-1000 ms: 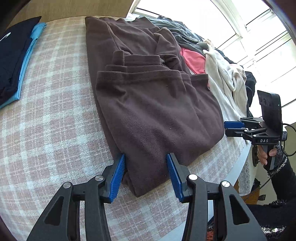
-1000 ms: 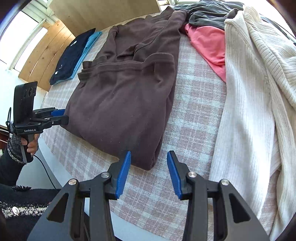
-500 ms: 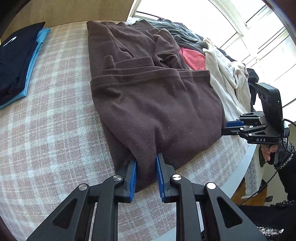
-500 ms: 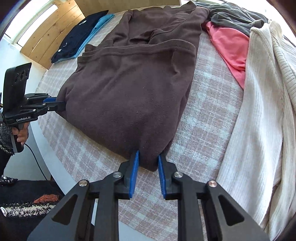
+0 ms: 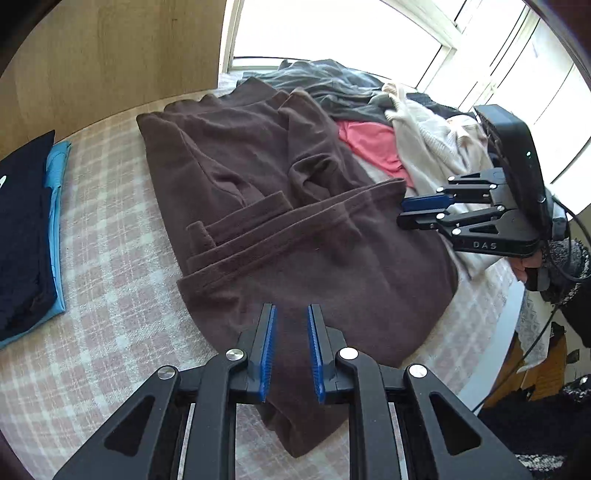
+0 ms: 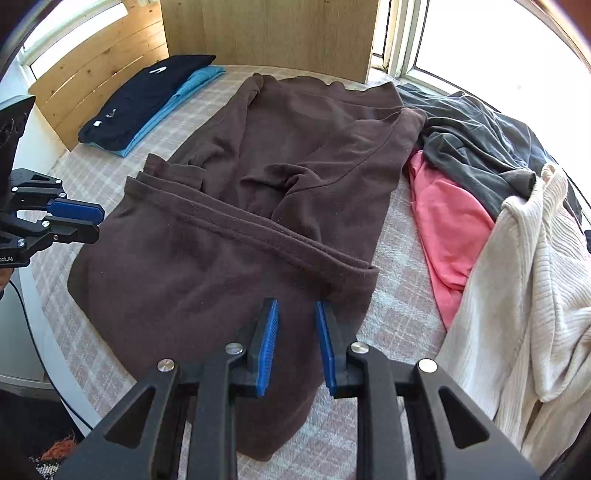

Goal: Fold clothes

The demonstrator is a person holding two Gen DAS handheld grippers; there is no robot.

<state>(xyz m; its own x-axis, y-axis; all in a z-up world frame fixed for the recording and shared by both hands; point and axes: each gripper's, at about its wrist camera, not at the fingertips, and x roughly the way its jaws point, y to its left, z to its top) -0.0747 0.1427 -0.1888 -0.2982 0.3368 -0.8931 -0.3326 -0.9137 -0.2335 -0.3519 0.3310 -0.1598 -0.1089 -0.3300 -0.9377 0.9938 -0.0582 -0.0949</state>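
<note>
Gripping brown garment [image 5: 295, 229] near edge: left claw [image 5: 291, 354] closing, right claw [image 6: 295, 347] opening.

A home bedroom: a bed with a pink-and-white checked cover [image 6: 391, 306], piled clothes [image 6: 476, 147], a wooden-plank headboard [image 6: 85, 85], bright windows [image 5: 332, 33].

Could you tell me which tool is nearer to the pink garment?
Right. The right tool grips the brown fleece garment's corner beside the pink garment; the left tool holds the opposite corner.
</note>
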